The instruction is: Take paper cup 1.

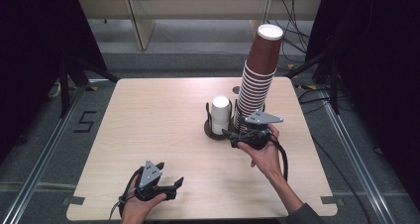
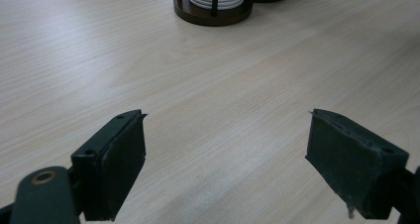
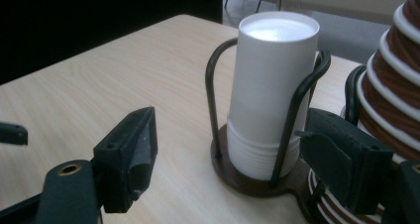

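From above, nothing seems moved yet: the right gripper (image 1: 236, 135) hovers empty, jaws apart, at six o'clock of the white cups (image 1: 221, 114) in their wire holder (image 1: 208, 127); brown cups (image 1: 257, 80) tower alongside. The left gripper (image 2: 225, 154) gapes wide over bare table (image 2: 124, 60). Right gripper view: white cups (image 3: 270, 95) nested upside down.

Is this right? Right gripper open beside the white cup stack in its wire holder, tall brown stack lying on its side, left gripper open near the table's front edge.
One slip: the brown cup stack stands upright, leaning a little, as the high view shows. The rest holds: the right gripper is open beside the white cup stack in its wire holder, and the left gripper is open near the table front edge.
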A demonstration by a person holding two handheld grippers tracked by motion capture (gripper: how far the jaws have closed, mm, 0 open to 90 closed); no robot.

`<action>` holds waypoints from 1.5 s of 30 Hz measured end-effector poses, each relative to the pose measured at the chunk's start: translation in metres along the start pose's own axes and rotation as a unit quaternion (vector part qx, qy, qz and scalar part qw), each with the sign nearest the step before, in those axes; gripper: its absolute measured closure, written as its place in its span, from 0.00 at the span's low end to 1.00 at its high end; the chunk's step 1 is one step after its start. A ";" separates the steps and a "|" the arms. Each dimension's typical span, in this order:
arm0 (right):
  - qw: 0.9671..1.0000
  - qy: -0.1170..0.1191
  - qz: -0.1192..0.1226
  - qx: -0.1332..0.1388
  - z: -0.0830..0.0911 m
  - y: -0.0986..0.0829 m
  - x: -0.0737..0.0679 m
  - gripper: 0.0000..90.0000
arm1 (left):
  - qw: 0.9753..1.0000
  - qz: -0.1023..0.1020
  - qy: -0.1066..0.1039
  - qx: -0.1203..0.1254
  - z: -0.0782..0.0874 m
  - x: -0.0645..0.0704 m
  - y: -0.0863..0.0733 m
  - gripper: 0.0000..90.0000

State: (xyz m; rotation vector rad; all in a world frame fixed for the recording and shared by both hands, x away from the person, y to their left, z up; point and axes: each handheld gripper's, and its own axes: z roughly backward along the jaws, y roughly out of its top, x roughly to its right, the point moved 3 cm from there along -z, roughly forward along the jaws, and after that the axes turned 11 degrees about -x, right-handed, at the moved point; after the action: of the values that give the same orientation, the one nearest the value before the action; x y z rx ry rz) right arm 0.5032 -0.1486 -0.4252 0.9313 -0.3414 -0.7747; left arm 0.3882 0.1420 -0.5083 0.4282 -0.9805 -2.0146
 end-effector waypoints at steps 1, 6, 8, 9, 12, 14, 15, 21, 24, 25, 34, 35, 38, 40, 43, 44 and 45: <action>1.000 0.003 -0.001 -0.003 -0.001 0.002 0.000 0.26 | 1.000 0.001 0.001 0.002 0.000 0.000 0.000 0.17; 1.000 -0.005 0.001 0.009 -0.007 0.011 0.001 0.26 | 1.000 0.002 0.002 0.001 0.001 0.000 0.001 0.17; 1.000 -0.007 -0.001 0.012 -0.012 0.017 0.002 0.27 | 1.000 0.000 0.003 -0.002 0.001 0.000 0.000 0.17; 1.000 -0.007 -0.001 0.012 -0.012 0.017 0.002 0.27 | 1.000 0.000 0.003 -0.002 0.001 0.000 0.000 0.17; 1.000 -0.021 -0.002 0.010 -0.017 0.021 0.004 0.27 | 1.000 0.002 0.002 0.001 0.001 0.000 0.001 0.17; 1.000 -0.025 -0.010 0.010 -0.022 0.024 0.004 0.27 | 1.000 0.002 0.002 0.001 0.001 0.000 0.001 0.17; 1.000 -0.025 -0.016 0.010 -0.025 0.025 0.003 0.27 | 1.000 0.002 0.002 0.001 0.001 0.000 0.001 0.17; 0.998 -0.049 -0.023 0.012 -0.034 0.037 0.008 0.27 | 1.000 -0.001 0.001 -0.004 0.001 0.000 0.000 0.17; 0.998 -0.065 -0.018 0.014 -0.039 0.042 0.011 0.28 | 1.000 -0.002 0.000 -0.004 0.001 0.001 0.000 0.17; 0.998 -0.066 -0.021 0.013 -0.040 0.042 0.010 0.27 | 1.000 -0.002 0.000 -0.003 0.001 0.001 0.000 0.17; 0.996 -0.090 -0.019 0.006 -0.055 0.051 0.011 0.29 | 1.000 0.003 -0.004 0.004 0.001 0.001 0.001 0.17; 0.995 -0.095 -0.013 0.006 -0.056 0.052 0.010 0.30 | 1.000 0.003 -0.006 0.006 0.000 0.002 0.001 0.17; 0.995 -0.103 -0.008 0.001 -0.060 0.054 0.009 0.28 | 1.000 0.002 -0.007 0.008 0.000 0.002 0.001 0.17; 0.994 -0.112 -0.008 -0.001 -0.063 0.054 0.009 0.28 | 1.000 0.001 -0.007 0.005 0.001 0.002 0.001 0.17; 0.994 -0.112 -0.013 -0.002 -0.067 0.055 0.008 0.29 | 1.000 0.001 -0.006 0.006 0.002 0.002 0.001 0.17; 0.993 -0.120 -0.013 -0.002 -0.067 0.056 0.009 0.29 | 1.000 0.001 -0.006 0.005 0.002 0.002 0.001 0.17; 0.992 -0.119 -0.028 -0.010 -0.068 0.055 0.007 0.30 | 1.000 0.002 -0.005 0.006 0.002 0.002 0.001 0.17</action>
State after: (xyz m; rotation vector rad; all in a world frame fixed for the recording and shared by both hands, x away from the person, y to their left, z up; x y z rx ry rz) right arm 0.5716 -0.0942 -0.4194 0.8339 -0.5180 -0.9416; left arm 0.3866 0.1410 -0.5061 0.4227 -0.9996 -2.0099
